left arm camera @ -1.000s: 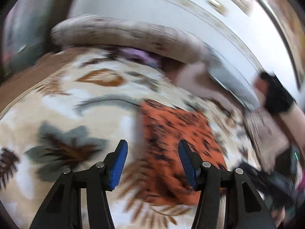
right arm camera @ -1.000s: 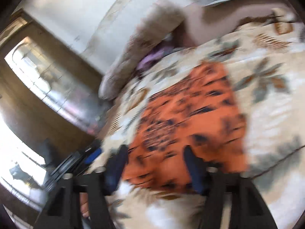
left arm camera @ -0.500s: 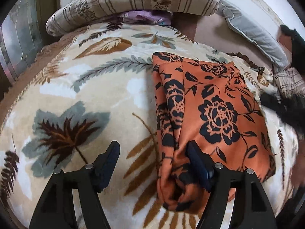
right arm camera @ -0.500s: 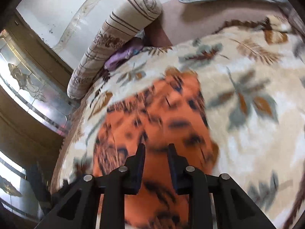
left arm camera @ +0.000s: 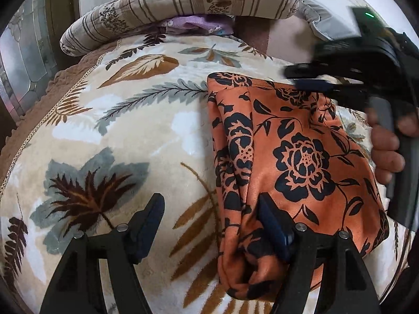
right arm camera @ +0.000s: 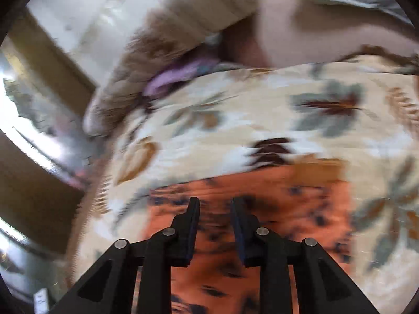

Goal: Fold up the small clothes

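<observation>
An orange garment with black flowers [left arm camera: 296, 157] lies folded lengthwise on the leaf-patterned blanket [left arm camera: 125, 136]. My left gripper [left arm camera: 212, 217] is open and low at the garment's near end, its right finger on the cloth, its left finger over bare blanket. My right gripper shows in the left wrist view [left arm camera: 314, 81] at the garment's far right corner, held by a hand. In the blurred right wrist view the right gripper [right arm camera: 214, 209] is narrowly open over the orange cloth [right arm camera: 275, 209], nothing seen between the fingers.
A striped bolster [left arm camera: 183, 5] lies along the far edge with a purple cloth [left arm camera: 193, 23] tucked under it. A grey pillow [left arm camera: 322, 18] sits at the far right. The blanket's brown border [left arm camera: 39, 110] and a glass panel [left arm camera: 23, 60] are at the left.
The left gripper has settled low at the garment's near end. The right gripper has narrowed from wide open and swung up to the garment's far edge; its view is blurred by motion.
</observation>
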### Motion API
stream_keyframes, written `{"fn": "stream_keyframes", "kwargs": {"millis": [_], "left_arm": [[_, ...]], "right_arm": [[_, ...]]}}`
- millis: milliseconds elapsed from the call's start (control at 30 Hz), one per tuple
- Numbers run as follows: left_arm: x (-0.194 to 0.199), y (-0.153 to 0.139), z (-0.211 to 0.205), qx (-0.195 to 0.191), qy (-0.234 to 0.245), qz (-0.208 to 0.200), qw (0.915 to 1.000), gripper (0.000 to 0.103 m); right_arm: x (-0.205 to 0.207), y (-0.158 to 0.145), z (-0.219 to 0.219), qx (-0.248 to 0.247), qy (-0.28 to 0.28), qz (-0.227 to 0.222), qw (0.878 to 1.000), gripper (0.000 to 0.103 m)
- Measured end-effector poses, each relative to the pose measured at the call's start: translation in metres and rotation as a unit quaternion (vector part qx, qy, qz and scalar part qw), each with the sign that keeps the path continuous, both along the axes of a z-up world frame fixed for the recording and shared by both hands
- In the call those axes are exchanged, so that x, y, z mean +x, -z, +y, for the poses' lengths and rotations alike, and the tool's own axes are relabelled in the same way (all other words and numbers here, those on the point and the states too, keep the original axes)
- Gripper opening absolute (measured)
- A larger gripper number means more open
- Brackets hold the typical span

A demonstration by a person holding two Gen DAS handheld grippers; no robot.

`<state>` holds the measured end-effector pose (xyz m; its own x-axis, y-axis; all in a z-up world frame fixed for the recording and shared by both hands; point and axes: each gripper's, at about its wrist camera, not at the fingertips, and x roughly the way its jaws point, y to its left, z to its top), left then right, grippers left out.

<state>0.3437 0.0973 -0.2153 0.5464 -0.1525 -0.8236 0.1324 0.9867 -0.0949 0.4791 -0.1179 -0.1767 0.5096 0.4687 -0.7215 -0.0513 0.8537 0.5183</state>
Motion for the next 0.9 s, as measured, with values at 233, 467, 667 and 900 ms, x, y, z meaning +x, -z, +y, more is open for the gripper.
{"fn": "stream_keyframes", "kwargs": {"millis": [233,467,667,900], "left_arm": [[-0.001,0.000,0.000,0.006,-0.001,-0.003,1.0000,0.076],[-0.001,0.001,-0.001,0.009,-0.003,-0.005,0.9999,0.076],[-0.002,0.000,-0.001,0.013,-0.008,-0.008,0.9999,0.076],[-0.004,0.002,-0.003,0.029,-0.012,-0.016,0.9994,0.083]], "right_arm": [[0.022,0.045,0.027,-0.003,-0.010,0.067,0.998,0.027],[-0.021,0.013,-0.003,0.006,-0.008,0.036,0.999,0.027],[-0.091,-0.011,-0.030,-0.033,-0.003,0.006,0.999,0.027],[-0.141,0.016,-0.038,-0.066,-0.016,0.033,0.997,0.027]]}}
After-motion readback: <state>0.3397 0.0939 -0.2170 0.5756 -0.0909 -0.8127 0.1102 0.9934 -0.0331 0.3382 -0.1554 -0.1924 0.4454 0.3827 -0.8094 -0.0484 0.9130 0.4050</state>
